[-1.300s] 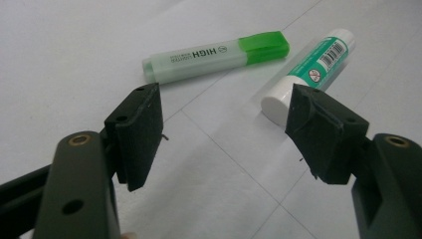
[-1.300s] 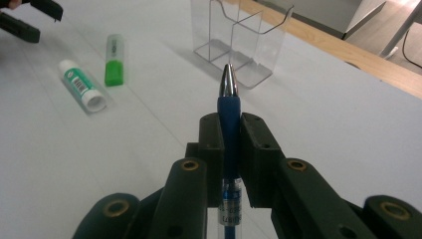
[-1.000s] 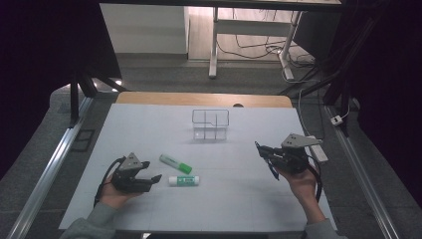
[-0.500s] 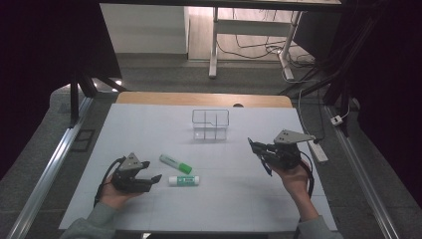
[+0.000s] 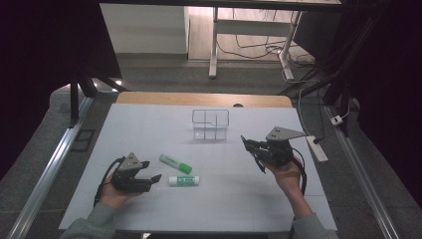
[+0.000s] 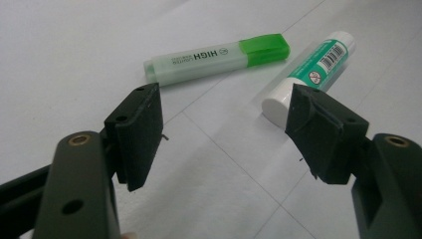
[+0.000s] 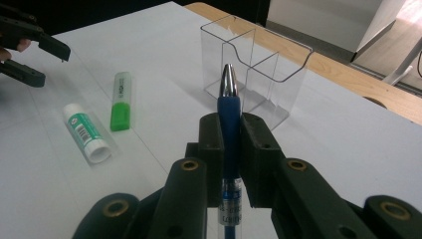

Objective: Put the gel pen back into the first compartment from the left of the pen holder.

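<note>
A clear plastic divided holder (image 7: pixel 259 74) is stood mid-table. Near it, right, a blue ballpoint pen (image 7: pixel 229 124) is clamped by the right gripper (image 7: pixel 230 130). Left of it, the left gripper (image 6: pixel 224 124) is held wide — empty — beside a green highlighter (image 6: pixel 219 57) and white glue stick (image 6: pixel 311 72).

You are holding a blue pen (image 7: pixel 229 119) with a silvery tip, and it is pointing up and away from you toward the clear plastic organizer (image 7: pixel 256 69), which is standing upright on the white table with its open compartments facing up. The pen's lower barrel is looking transparent with print on it, though that part is sitting too close to read. A pale highlighter (image 6: pixel 216 57) with a bright green cap is lying flat beside a glue stick (image 6: pixel 308 74) with a white cap and teal label, the two near each other but not touching.
</note>
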